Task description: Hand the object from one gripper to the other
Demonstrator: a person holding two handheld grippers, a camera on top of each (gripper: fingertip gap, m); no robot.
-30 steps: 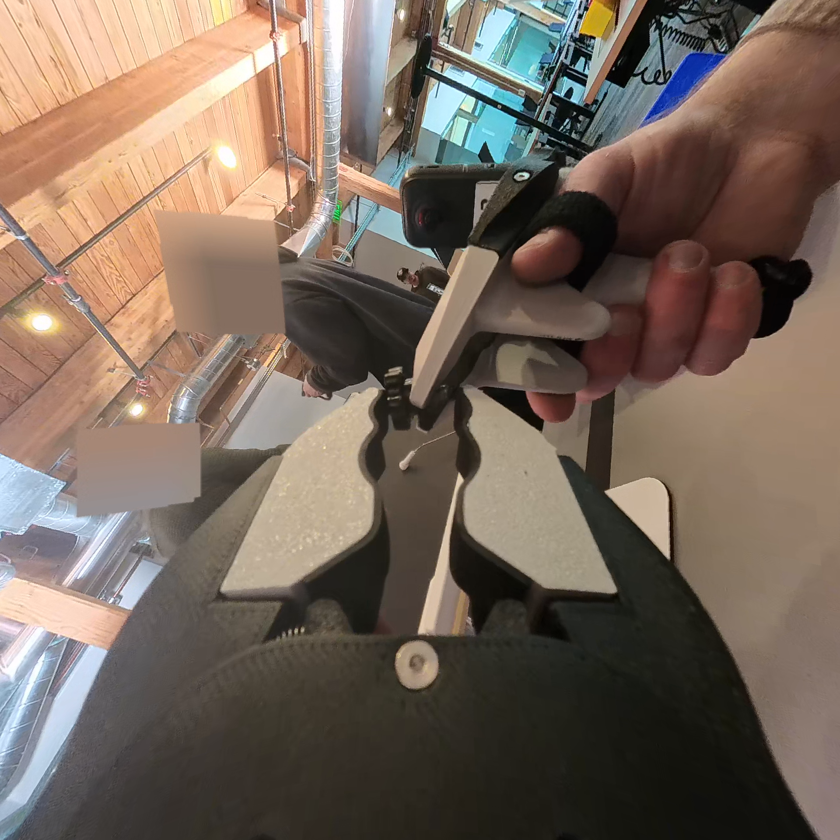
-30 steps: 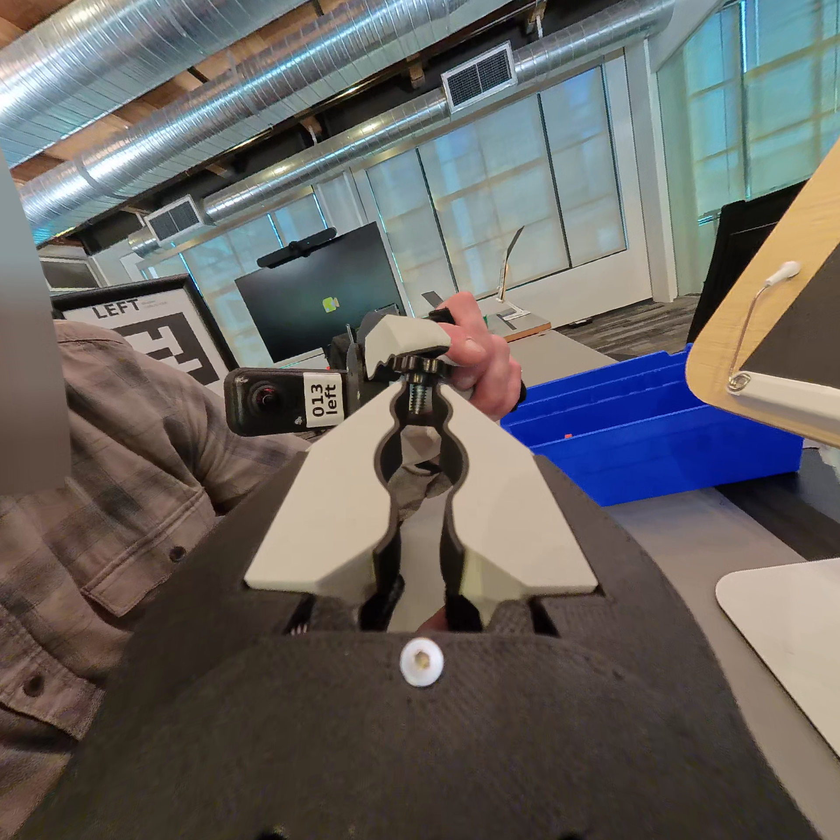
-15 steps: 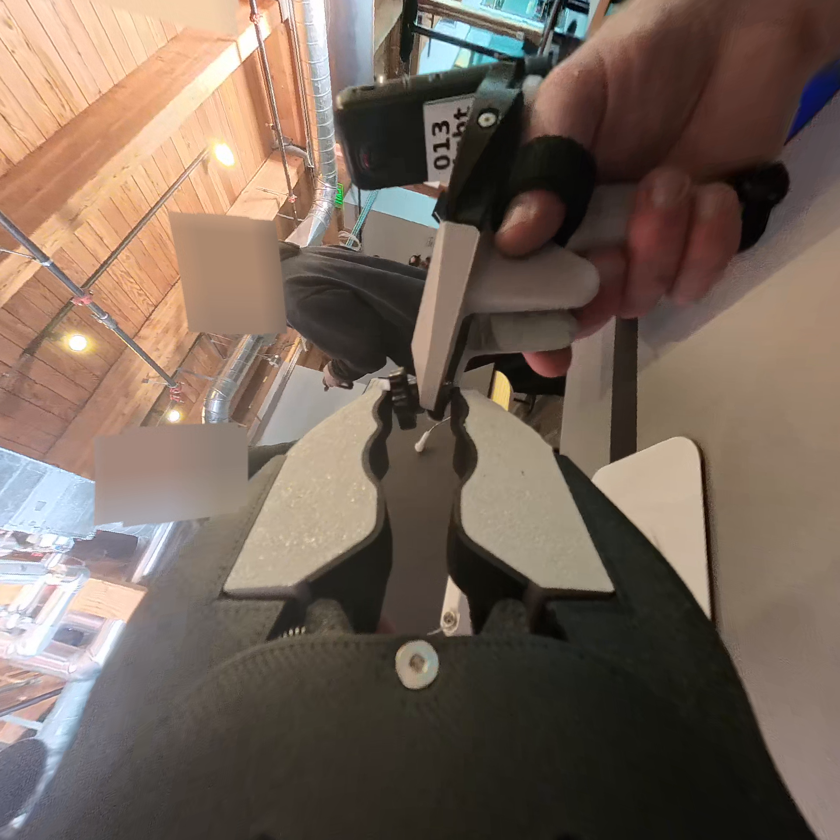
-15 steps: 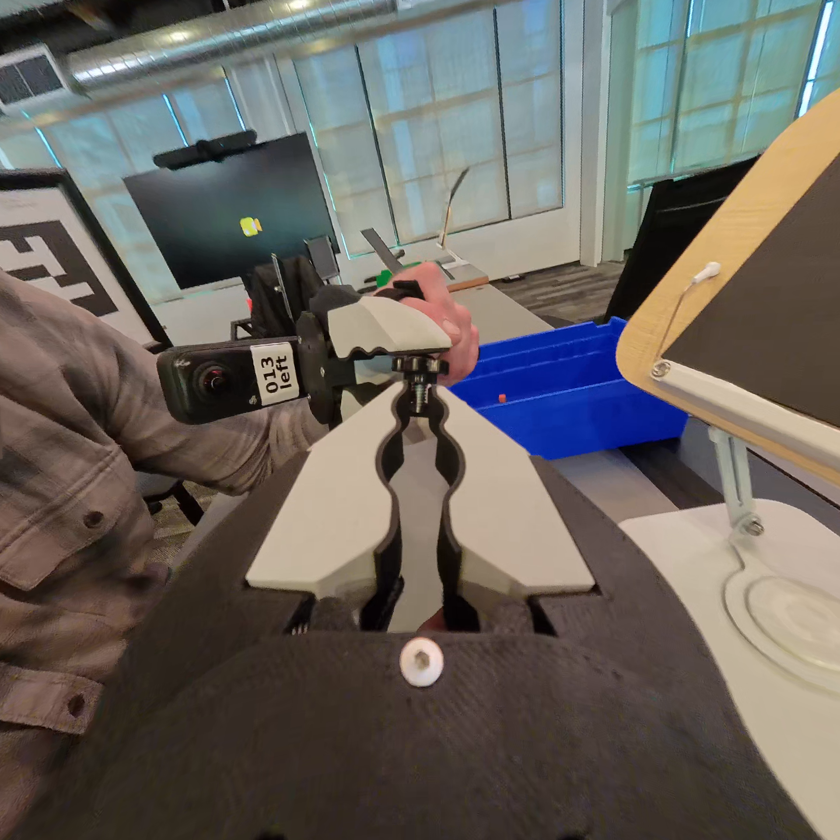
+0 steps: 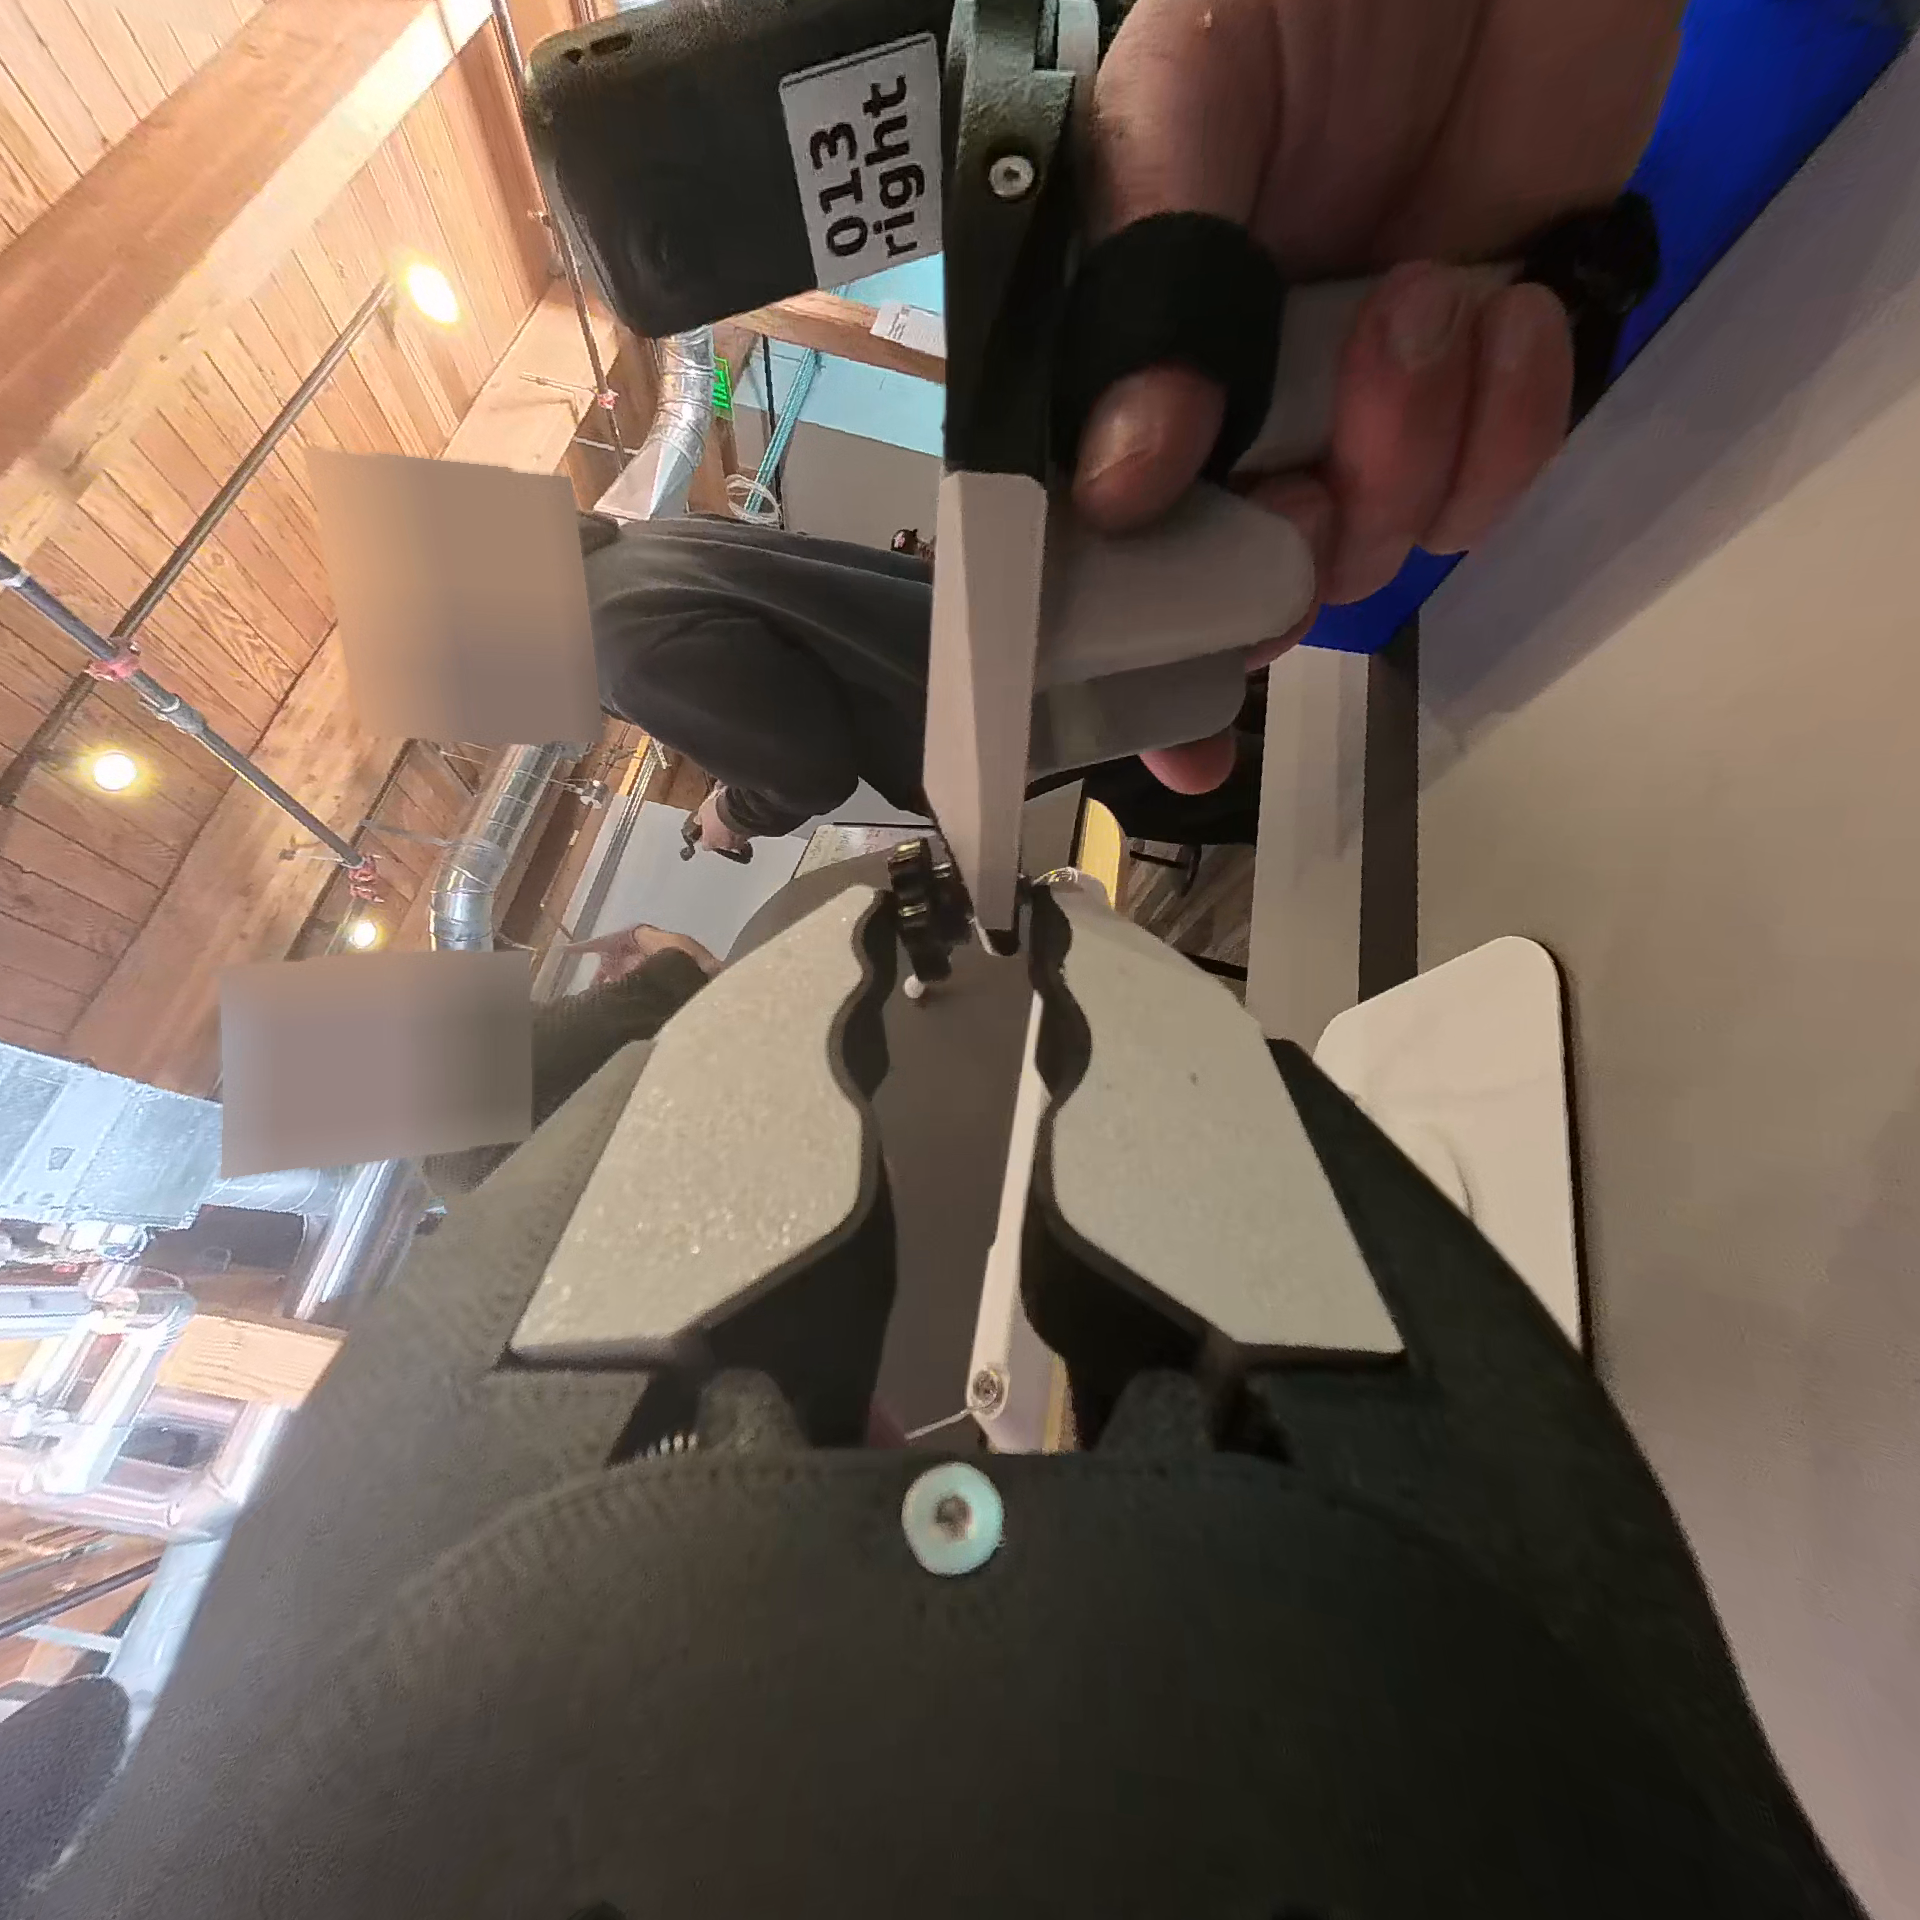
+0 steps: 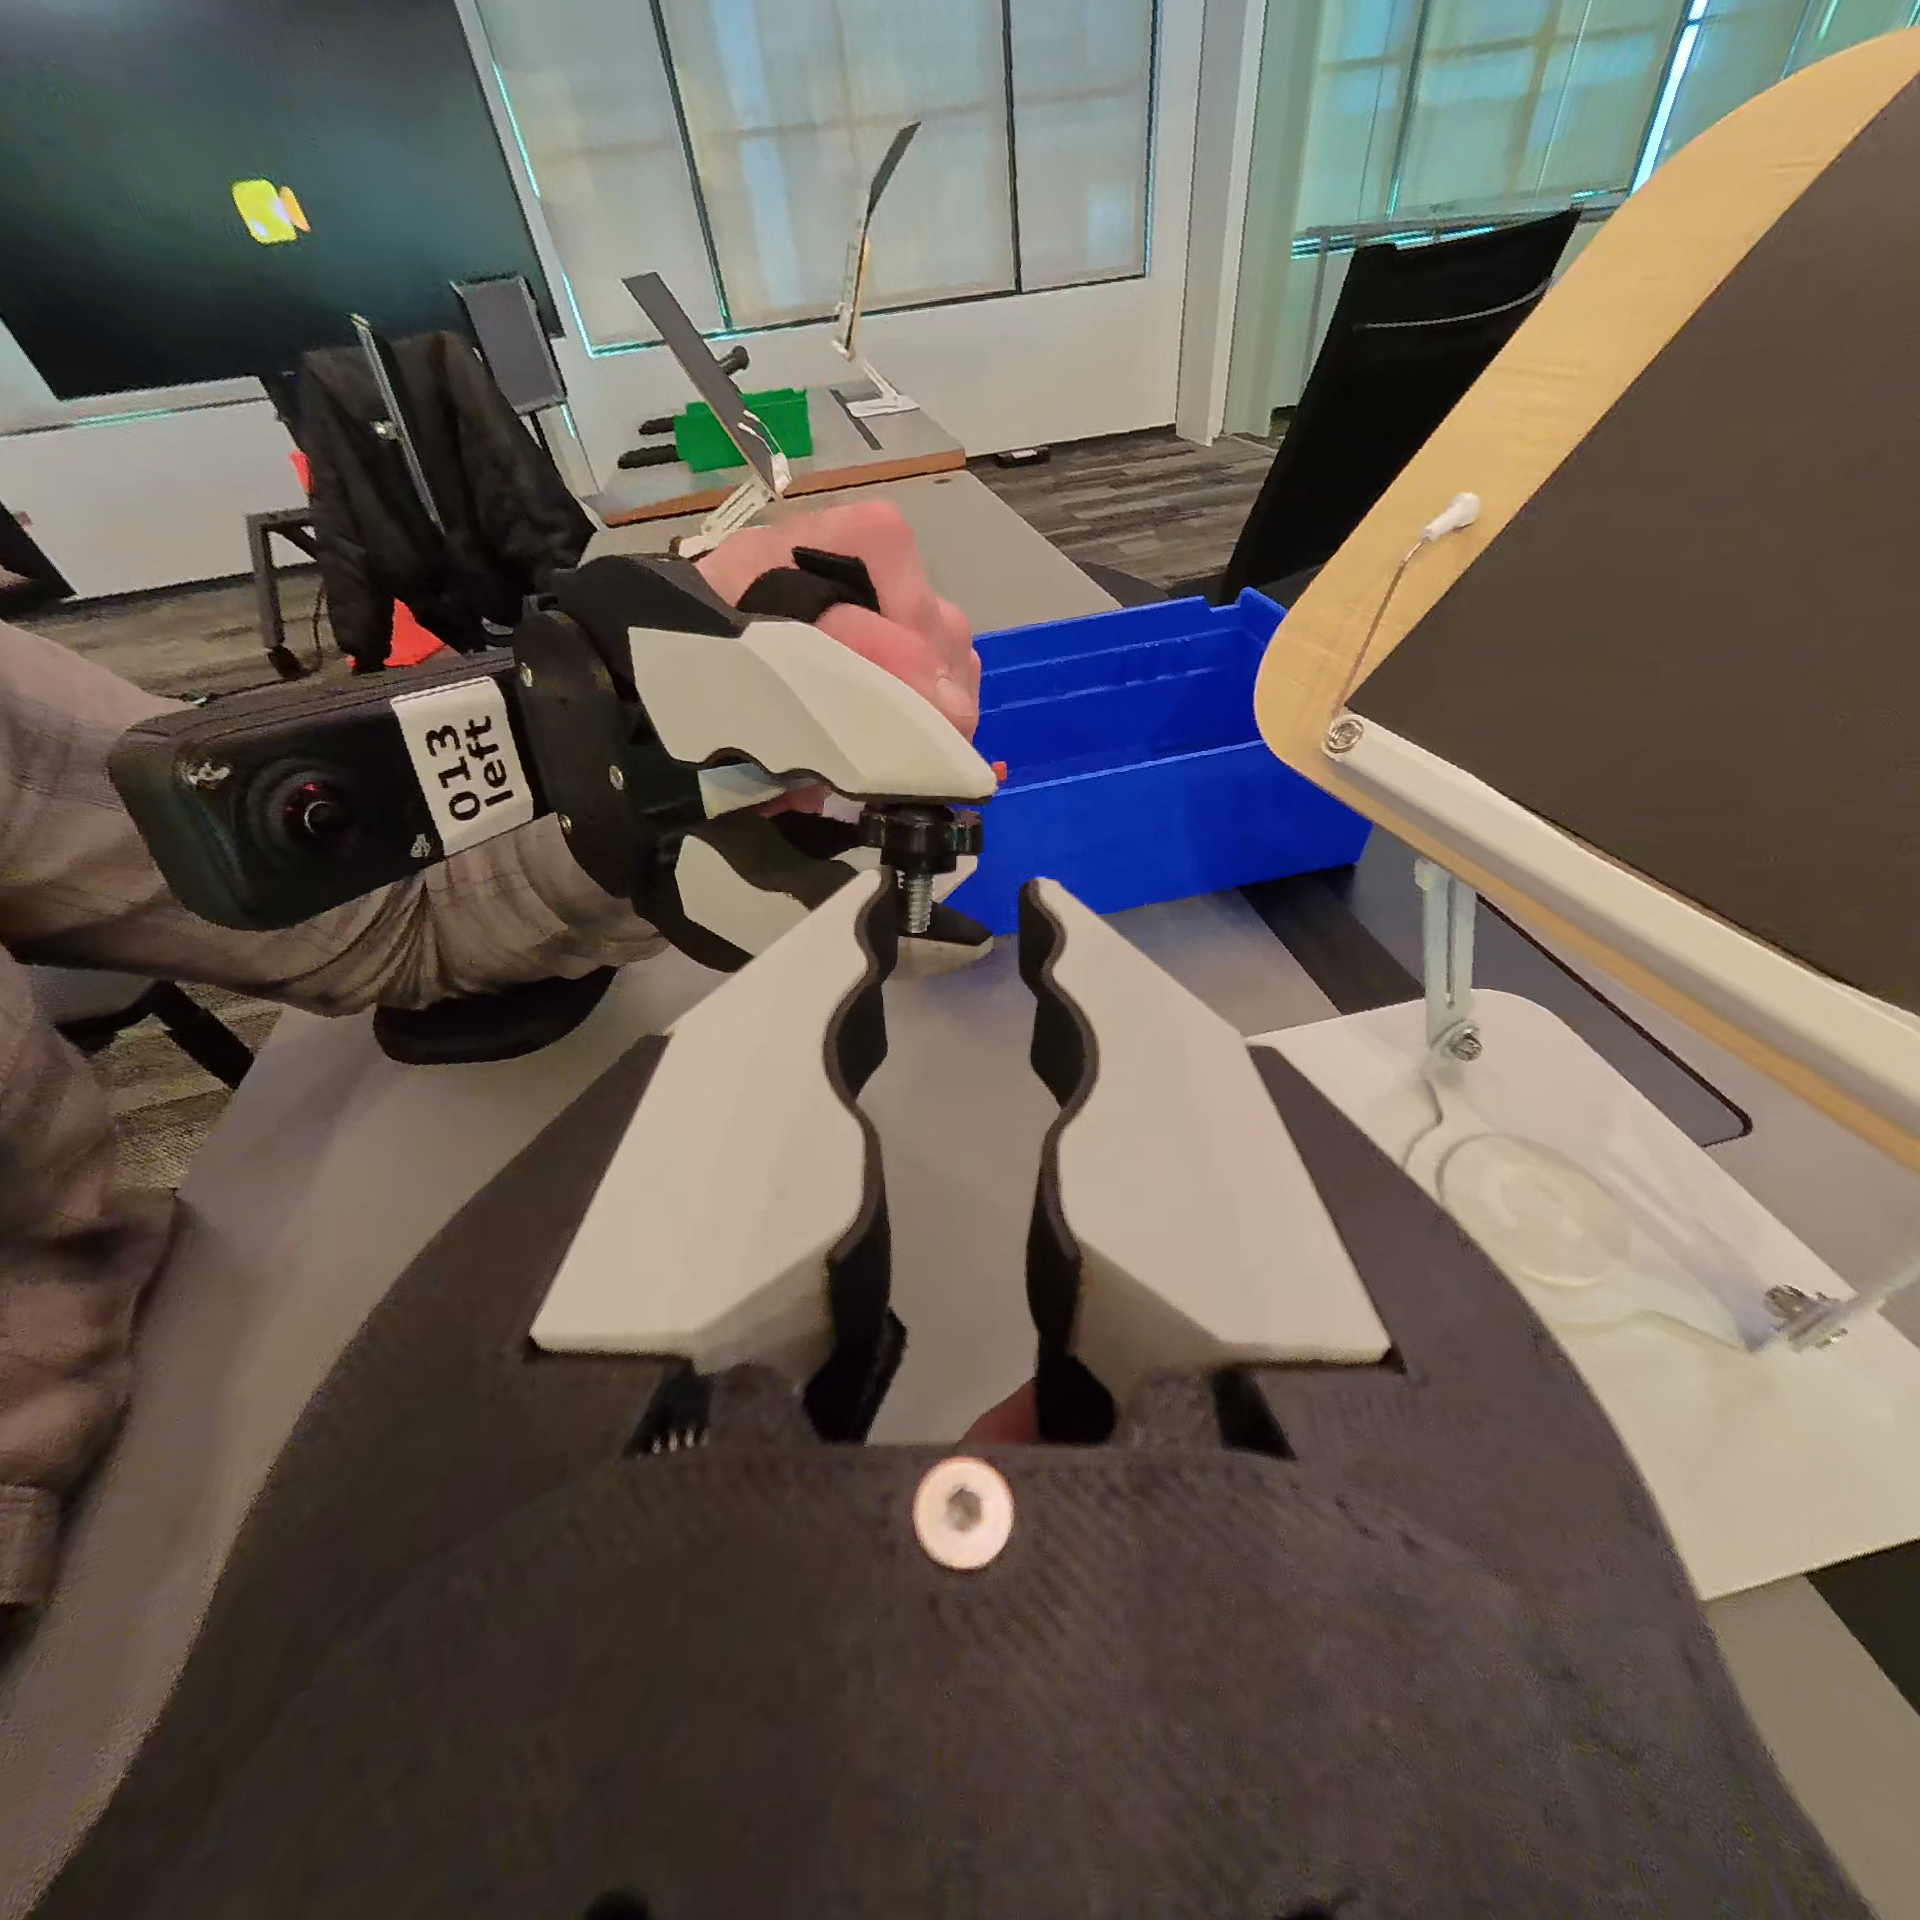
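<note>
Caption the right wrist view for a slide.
Handover: the left gripper pinches a black knob screw while the right gripper, fingers apart, has it beside its left finger; blue bin behind.

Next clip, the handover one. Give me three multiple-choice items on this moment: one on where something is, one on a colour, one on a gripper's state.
1. Where is the knob screw?
A) in the blue bin
B) between the left gripper's fingers
C) on the white base

2. What colour is the screw's knob?
A) black
B) red
C) green

3. The right gripper is:
A) shut on the screw
B) open
C) out of view

Answers:
1. B: the left gripper has one finger above the knob and one under the thread.
2. A: the knob is black above a bare metal thread.
3. B: the right gripper shows a clear gap between its fingers.
</note>
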